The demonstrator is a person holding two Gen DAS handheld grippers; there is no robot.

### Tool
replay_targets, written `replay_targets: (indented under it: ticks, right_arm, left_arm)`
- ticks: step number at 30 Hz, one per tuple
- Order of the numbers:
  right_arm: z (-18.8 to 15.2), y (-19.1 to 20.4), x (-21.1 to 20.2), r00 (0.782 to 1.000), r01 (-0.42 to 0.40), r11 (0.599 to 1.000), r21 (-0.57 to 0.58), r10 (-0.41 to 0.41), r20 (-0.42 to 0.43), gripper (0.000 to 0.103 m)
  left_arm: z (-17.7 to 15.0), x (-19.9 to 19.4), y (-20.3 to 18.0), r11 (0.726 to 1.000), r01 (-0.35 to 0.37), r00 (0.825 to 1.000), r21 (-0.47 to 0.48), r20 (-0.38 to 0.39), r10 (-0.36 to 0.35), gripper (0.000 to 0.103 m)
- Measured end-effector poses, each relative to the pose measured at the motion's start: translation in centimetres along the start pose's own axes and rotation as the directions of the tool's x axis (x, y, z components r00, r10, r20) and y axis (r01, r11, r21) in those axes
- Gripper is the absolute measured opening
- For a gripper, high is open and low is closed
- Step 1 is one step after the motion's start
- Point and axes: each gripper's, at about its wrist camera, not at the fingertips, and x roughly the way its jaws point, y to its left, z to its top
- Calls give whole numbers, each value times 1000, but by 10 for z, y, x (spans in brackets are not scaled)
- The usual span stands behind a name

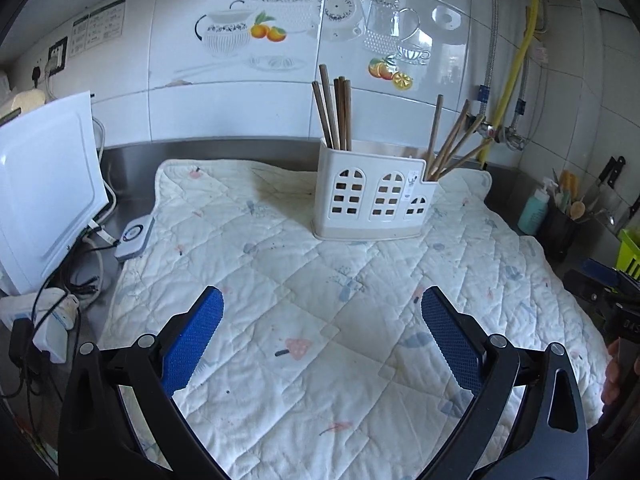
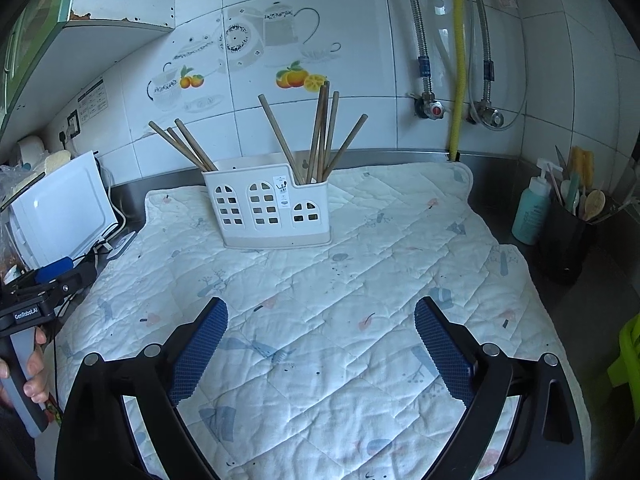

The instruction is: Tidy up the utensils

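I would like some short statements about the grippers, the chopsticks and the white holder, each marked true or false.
1. Both the left gripper and the right gripper are open and hold nothing. True.
2. The chopsticks lie flat on the quilted mat. False: they stand in the white holder.
3. The holder stands on the mat. True.
4. All chopsticks share one compartment. False: they form two groups, one at each end.
5. A teal pump bottle stands inside the holder. False: it stands beside a black container, off the mat.
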Motion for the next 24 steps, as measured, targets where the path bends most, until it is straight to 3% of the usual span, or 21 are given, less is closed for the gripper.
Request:
replay_targets:
  ticks: [24]
  right_arm:
    - [-5, 13, 9, 1000, 1, 999, -38, -2, -26, 92]
  left_arm:
    - [-12, 8, -13, 1000, 21, 999, 19, -49, -20, 98]
